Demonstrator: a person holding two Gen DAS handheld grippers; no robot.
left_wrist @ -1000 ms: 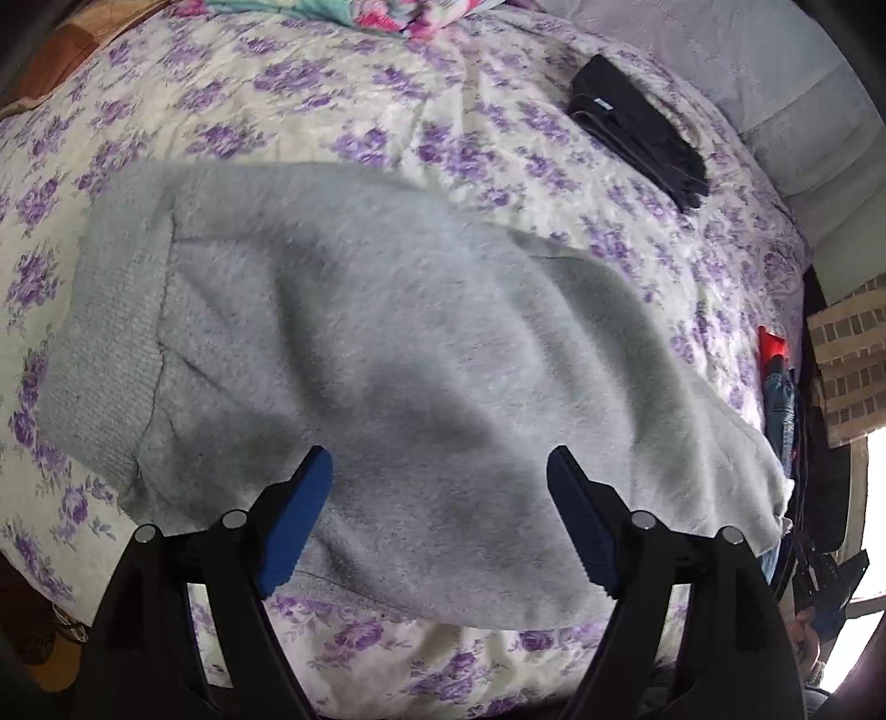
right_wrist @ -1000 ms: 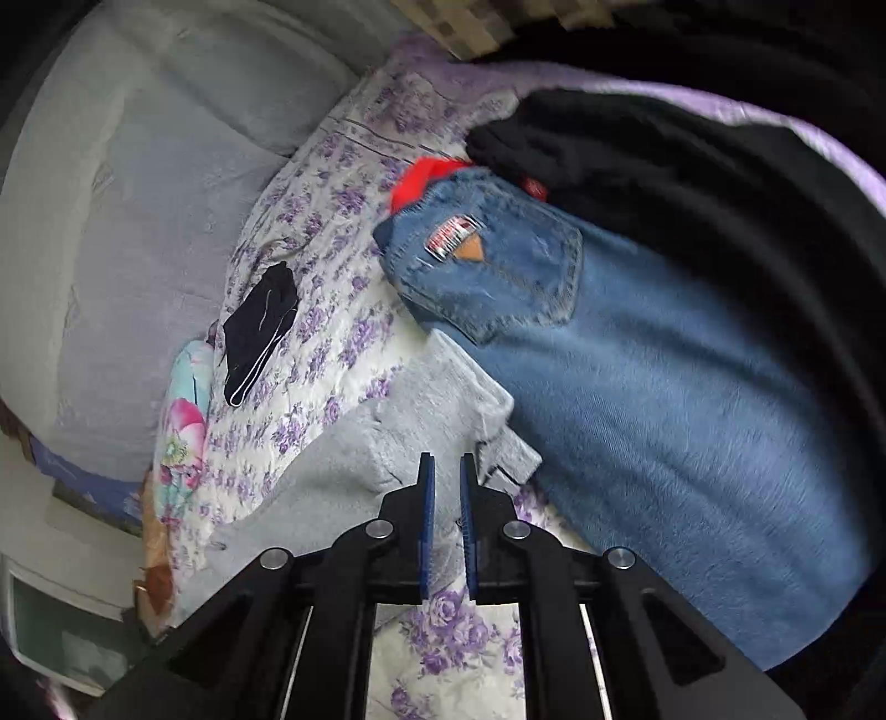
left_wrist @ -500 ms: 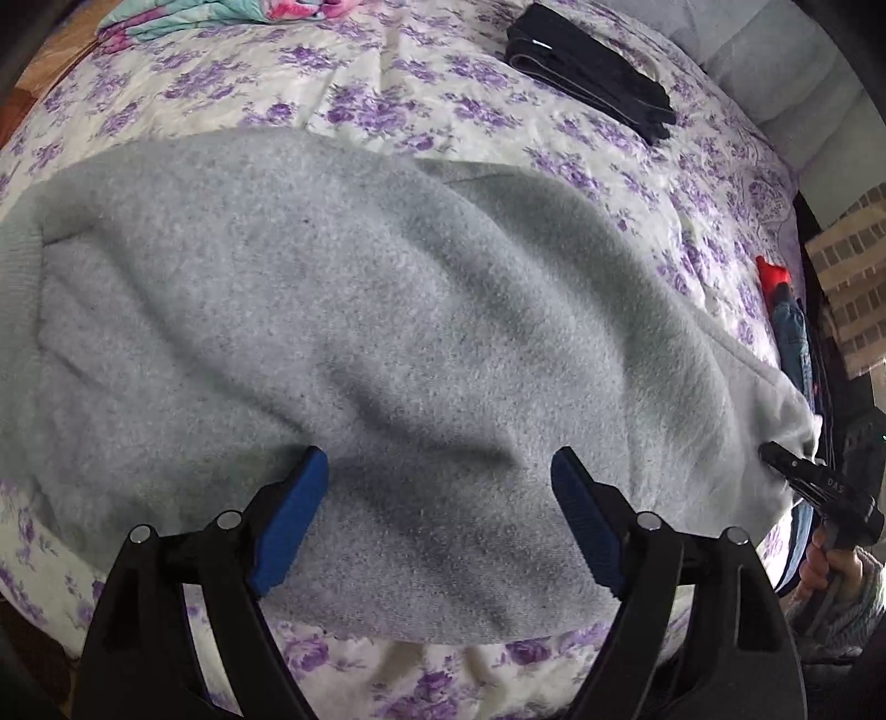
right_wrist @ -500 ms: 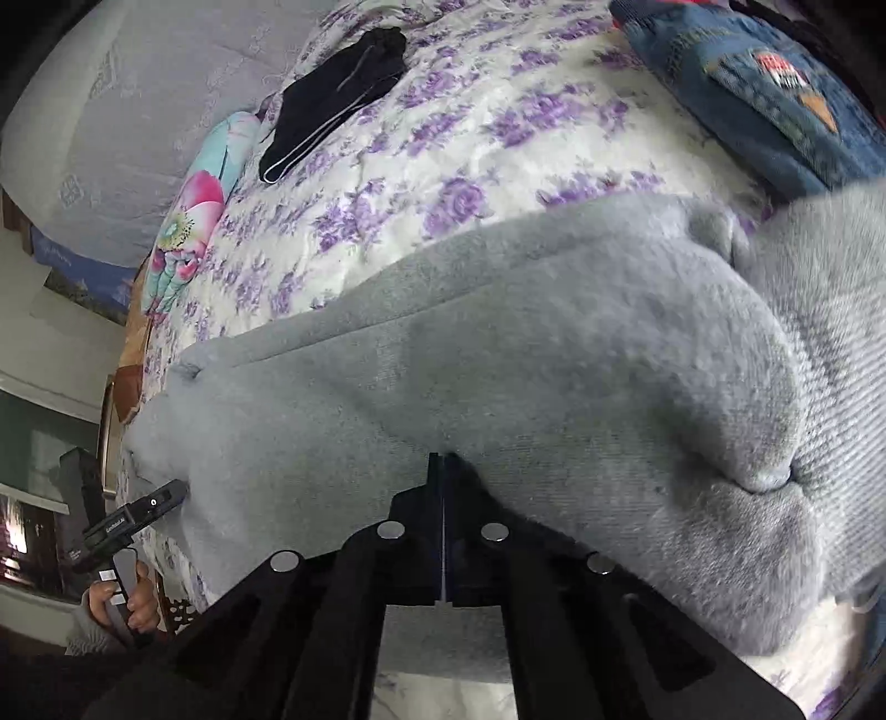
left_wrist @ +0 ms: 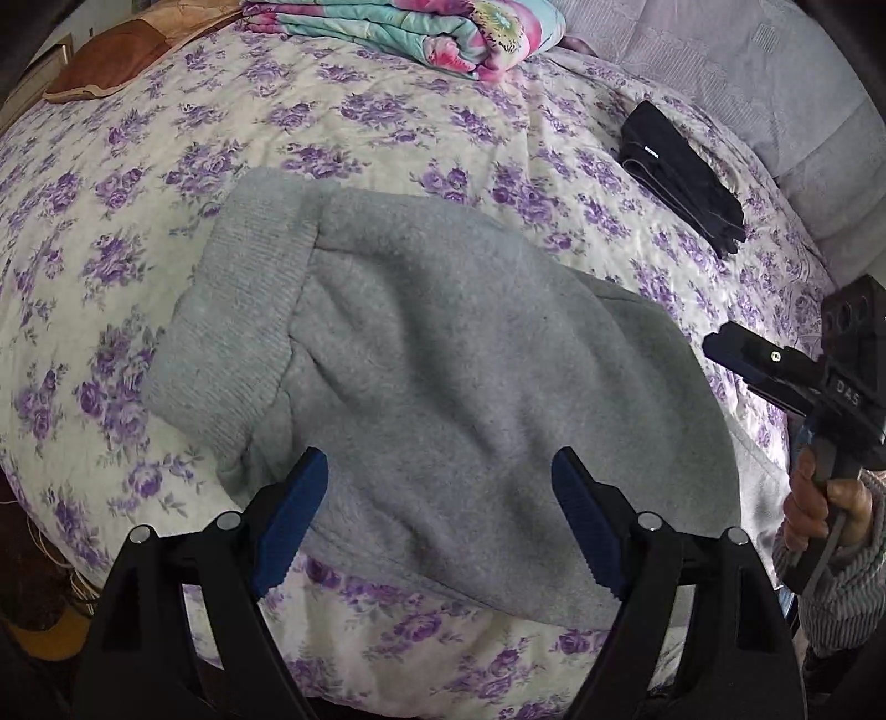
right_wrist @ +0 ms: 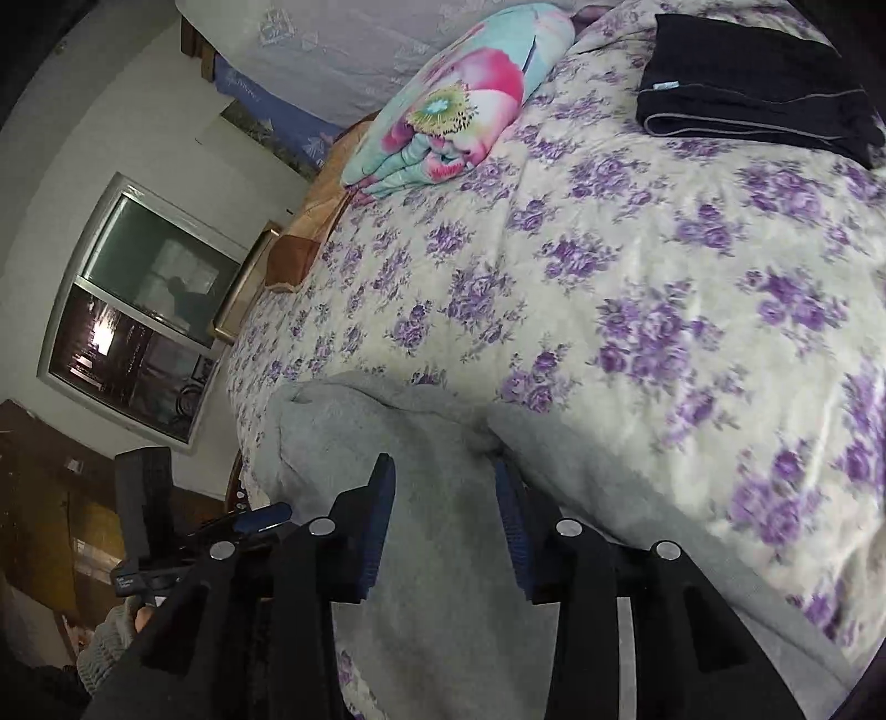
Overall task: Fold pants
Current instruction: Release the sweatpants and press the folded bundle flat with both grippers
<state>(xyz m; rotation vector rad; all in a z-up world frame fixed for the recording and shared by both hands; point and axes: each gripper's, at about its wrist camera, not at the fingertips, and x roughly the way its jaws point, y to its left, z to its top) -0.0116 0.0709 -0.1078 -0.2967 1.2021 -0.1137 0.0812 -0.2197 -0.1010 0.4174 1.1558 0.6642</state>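
My left tongs (left_wrist: 440,523) stand wide apart, holding nothing; their blue pads hang over the near edge of the grey pants (left_wrist: 443,376). The pants lie folded in a thick bundle on the flowered bedspread (left_wrist: 387,127), directly ahead of these tongs, with the ribbed cuff (left_wrist: 232,332) turned up ahead and to the left. My right tongs (right_wrist: 443,531) are also parted, though less widely, and grip nothing; grey fabric (right_wrist: 443,581) sits between and beneath their pads, but I cannot tell whether the pads touch it. In the left view the right tool (left_wrist: 797,371) shows off to the right of the bundle, just past its edge. Farther ahead and to the right of my left tongs lies a folded black garment (left_wrist: 681,177), well apart from the pants. Beyond that, at the far end of the bed, rests a folded floral blanket (left_wrist: 410,27).
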